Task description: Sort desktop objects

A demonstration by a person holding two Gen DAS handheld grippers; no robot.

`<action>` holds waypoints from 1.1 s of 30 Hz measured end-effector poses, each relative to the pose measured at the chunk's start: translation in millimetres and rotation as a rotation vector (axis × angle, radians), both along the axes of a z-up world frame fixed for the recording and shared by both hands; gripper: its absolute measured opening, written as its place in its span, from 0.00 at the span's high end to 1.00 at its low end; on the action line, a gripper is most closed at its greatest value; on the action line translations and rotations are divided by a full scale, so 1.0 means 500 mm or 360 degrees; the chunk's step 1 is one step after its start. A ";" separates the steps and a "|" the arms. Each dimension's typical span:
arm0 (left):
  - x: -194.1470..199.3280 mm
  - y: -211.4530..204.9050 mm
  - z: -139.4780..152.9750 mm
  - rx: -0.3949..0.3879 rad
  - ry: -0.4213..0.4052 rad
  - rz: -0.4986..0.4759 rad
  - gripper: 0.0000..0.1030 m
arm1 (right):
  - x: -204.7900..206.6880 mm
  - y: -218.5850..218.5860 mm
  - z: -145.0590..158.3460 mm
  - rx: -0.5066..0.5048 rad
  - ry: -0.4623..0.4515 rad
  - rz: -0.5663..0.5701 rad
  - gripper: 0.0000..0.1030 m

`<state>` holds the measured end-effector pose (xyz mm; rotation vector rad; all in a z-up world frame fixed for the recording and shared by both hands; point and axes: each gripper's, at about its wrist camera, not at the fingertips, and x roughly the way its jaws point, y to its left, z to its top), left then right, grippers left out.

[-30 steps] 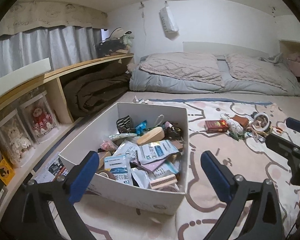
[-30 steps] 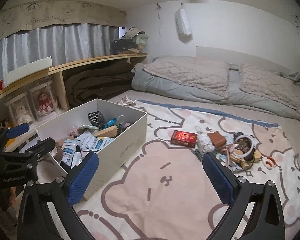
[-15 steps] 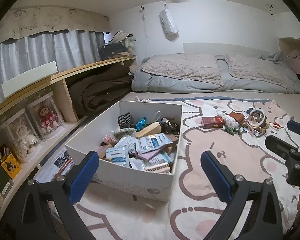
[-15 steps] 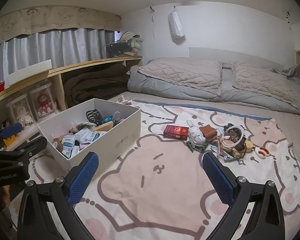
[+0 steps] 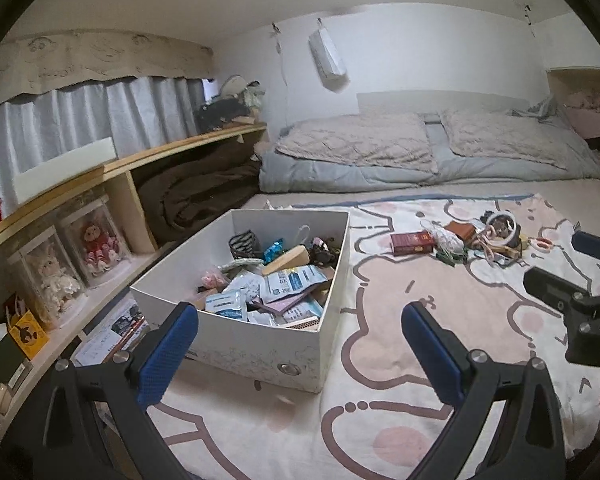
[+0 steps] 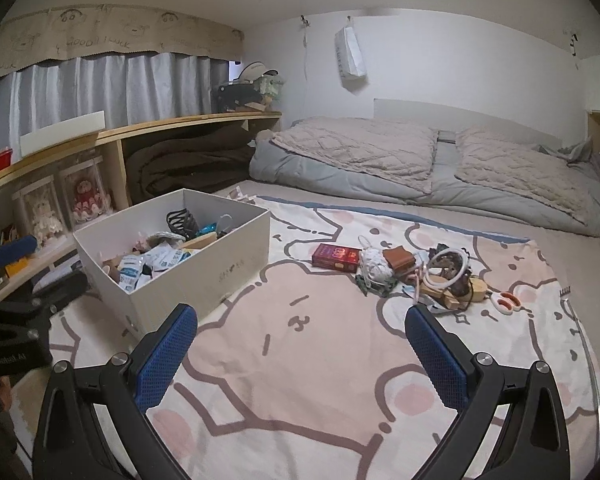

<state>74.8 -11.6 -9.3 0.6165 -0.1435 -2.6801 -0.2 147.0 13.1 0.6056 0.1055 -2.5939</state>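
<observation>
1. Both grippers hang empty above the bear-print blanket (image 6: pixel 300 360): the left gripper (image 5: pixel 300 344) has its blue-padded fingers (image 5: pixel 168 348) spread wide with nothing between them, and the right gripper (image 6: pixel 302 348) is spread just as wide, also holding nothing.
2. Left of the white box (image 6: pixel 204 276), a wooden shelf (image 5: pixel 112 168) holds two dolls in clear cases (image 5: pixel 76 248) in its lower bay.
3. The white box sits on the blanket's left part, just ahead of the left gripper, open-topped and filled with packets, a wooden block (image 5: pixel 288 258), a black hair claw (image 6: pixel 182 220) and other small things too jumbled to name.
4. Right of the box, apart from it, a red book (image 6: pixel 336 257) lies flat on the blanket.
5. Just right of the book, a tight heap holds a white mesh bundle (image 6: pixel 374 264), a brown wallet-like thing (image 6: pixel 398 258) and a white ring (image 6: pixel 446 266).
6. Farthest right from the box, small scissors with orange and white handles (image 6: pixel 504 302) lie at the heap's edge.
7. Beyond the box and heap, grey and beige bedding (image 6: pixel 420 160) lies against the wall.
</observation>
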 end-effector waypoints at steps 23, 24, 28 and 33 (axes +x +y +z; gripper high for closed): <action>0.035 0.022 -0.005 0.0057 -0.0019 0.0005 0.00 | 0.024 0.029 -0.005 0.0057 0.0033 -0.0006 0.00; 0.036 0.022 -0.005 0.0058 -0.0018 0.0006 0.00 | 0.024 0.029 -0.005 0.0058 0.0033 -0.0004 0.00; 0.034 0.021 -0.005 0.0069 -0.0019 0.0003 0.00 | 0.027 0.030 -0.004 0.0059 0.0033 -0.0003 0.00; 0.031 0.023 -0.008 0.0079 -0.0025 0.0006 0.00 | 0.028 0.031 -0.005 0.0063 0.0033 0.0002 0.00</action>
